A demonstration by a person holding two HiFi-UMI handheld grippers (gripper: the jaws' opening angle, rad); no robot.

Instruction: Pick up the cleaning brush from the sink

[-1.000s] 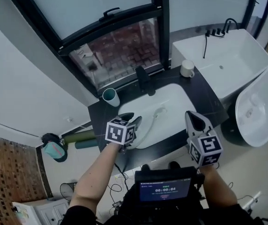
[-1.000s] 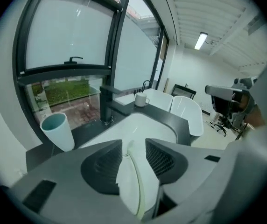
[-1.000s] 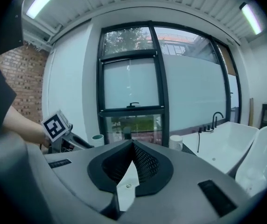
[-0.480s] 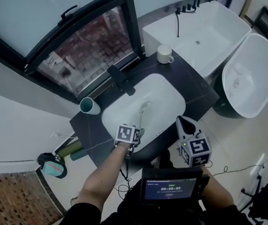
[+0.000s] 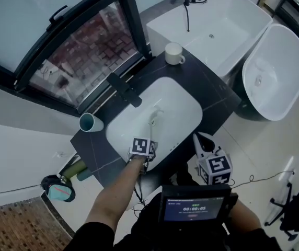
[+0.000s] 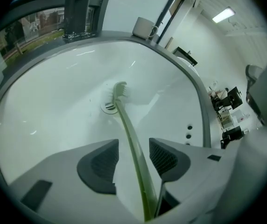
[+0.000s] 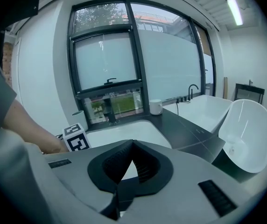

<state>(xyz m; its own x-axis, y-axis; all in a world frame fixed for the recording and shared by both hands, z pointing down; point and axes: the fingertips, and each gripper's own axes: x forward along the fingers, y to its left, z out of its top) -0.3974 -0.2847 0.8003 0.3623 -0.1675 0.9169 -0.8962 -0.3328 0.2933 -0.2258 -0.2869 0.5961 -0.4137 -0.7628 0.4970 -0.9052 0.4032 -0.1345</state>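
Grey fingers (image 6: 59, 181) bear black ribbed pads (image 6: 100, 164).

Lighting is even, cool and slightly dim in the head view, with a bluish cast; daylight enters through the window (image 5: 87, 56). A ceiling strip lamp (image 7: 234, 10) shows in both gripper views, blown out to white. The sink (image 6: 45, 101) carries thin glare streaks and only soft, faint shadows. Both gripper views show heavy wide-angle bending and dark rounded corners; the nearest foreground is soft. The head view is sharp at centre, with lines bowing toward its edges.
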